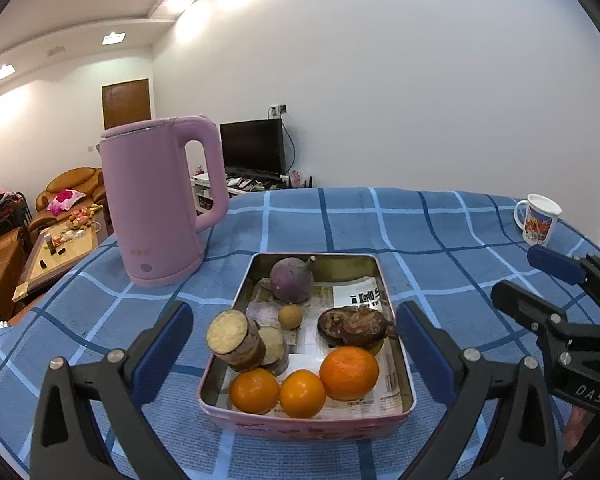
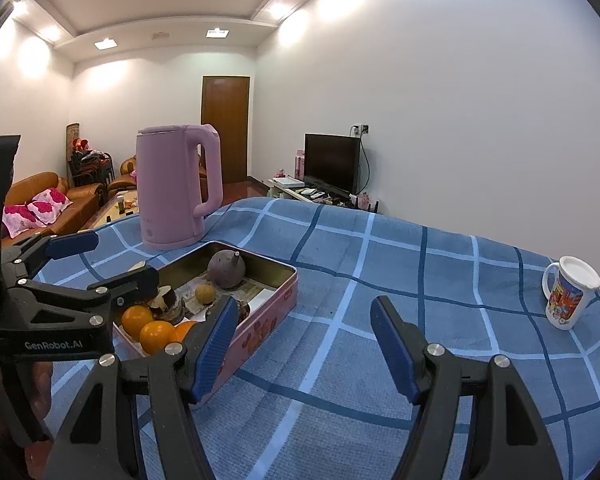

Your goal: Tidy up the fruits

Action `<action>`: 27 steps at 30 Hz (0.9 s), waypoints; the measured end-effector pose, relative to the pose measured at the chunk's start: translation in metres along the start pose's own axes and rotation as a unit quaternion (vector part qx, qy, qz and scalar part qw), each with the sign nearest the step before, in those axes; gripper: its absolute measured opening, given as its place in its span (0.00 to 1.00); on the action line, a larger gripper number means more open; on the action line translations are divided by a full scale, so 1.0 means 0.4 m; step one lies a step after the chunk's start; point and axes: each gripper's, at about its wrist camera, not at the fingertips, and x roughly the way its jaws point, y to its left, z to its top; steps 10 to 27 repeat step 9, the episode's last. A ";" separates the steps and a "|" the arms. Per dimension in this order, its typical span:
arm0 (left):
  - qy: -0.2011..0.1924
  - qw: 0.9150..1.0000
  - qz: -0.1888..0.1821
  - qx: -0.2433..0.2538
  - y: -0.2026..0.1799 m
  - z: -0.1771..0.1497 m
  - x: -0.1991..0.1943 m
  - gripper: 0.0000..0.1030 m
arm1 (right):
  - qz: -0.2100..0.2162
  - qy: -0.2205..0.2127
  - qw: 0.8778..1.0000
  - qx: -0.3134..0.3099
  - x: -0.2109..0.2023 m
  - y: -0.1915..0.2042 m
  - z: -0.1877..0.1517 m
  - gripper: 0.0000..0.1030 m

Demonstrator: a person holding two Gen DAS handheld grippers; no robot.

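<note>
Fruits all lie inside the pink tin (image 1: pixel 312 426) on the checked surface (image 1: pixel 440 240): three oranges (image 1: pixel 350 373) along its near wall, a purple round one (image 1: pixel 291 280) at the back. Left gripper (image 1: pixel 294 344) hovers spread before the tin; right gripper (image 2: pixel 304 340) hangs spread beside it, holding nothing. This fits gathering finished, or sorting yet to come.

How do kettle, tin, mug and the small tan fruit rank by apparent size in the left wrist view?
1. pink kettle
2. tin, near the camera, so unsure against the kettle
3. mug, farther away
4. tan fruit
</note>
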 end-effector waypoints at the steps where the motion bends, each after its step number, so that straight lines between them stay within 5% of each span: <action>1: -0.001 1.000 0.001 0.001 -0.002 0.000 -0.001 1.00 | 0.000 0.000 1.000 0.001 -0.001 -0.001 -0.001 0.68; 27: 0.007 1.000 0.007 0.001 -0.001 -0.004 0.007 1.00 | -0.007 0.006 1.000 0.002 -0.003 -0.017 -0.013 0.68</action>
